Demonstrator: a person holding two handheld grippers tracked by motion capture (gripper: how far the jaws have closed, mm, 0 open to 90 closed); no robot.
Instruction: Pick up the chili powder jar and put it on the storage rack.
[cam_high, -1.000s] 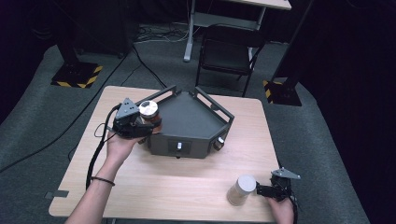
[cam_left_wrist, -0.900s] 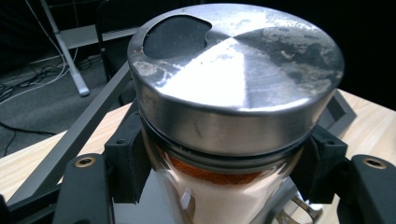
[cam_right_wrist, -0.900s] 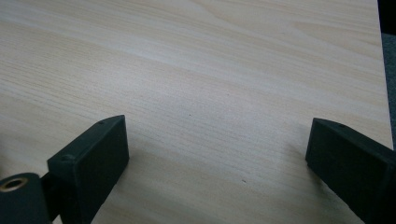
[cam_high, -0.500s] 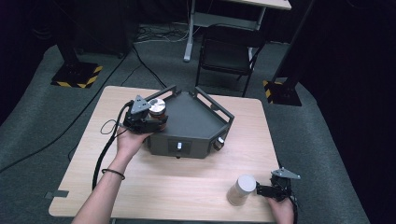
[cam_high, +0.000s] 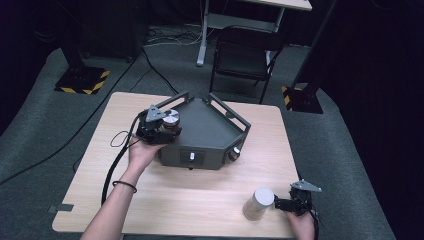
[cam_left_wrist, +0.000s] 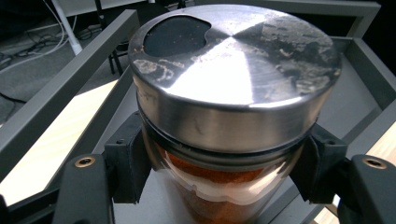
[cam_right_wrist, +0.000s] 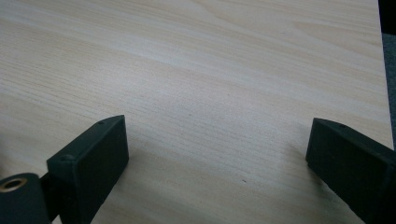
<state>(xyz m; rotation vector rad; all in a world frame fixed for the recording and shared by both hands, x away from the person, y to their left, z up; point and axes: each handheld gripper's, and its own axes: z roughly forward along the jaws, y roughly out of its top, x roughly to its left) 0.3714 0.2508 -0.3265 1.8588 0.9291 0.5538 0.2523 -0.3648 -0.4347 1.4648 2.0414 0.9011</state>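
My left gripper (cam_high: 167, 125) is closed firmly on the spice jar (cam_left_wrist: 233, 116), with both pads on the glass under the steel lid. In the high view, the jar is left of centre, over the left corner of the grey tray (cam_high: 210, 132). I should lower it straight and upright, clear of the rail, and release only when it stands. My right gripper (cam_right_wrist: 215, 154) rests wide open and empty over the table (cam_right_wrist: 210, 60).

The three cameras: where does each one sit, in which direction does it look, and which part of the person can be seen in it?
High view: above the person's side, facing forward and down on the table; both forearms, left gripper, right gripper.
Left gripper view: on the left gripper, looking along its jaws, shut on the spice jar over the grey tray.
Right gripper view: on the right gripper, jaws open over bare table.
Shared: jar and tray, high and left gripper views.
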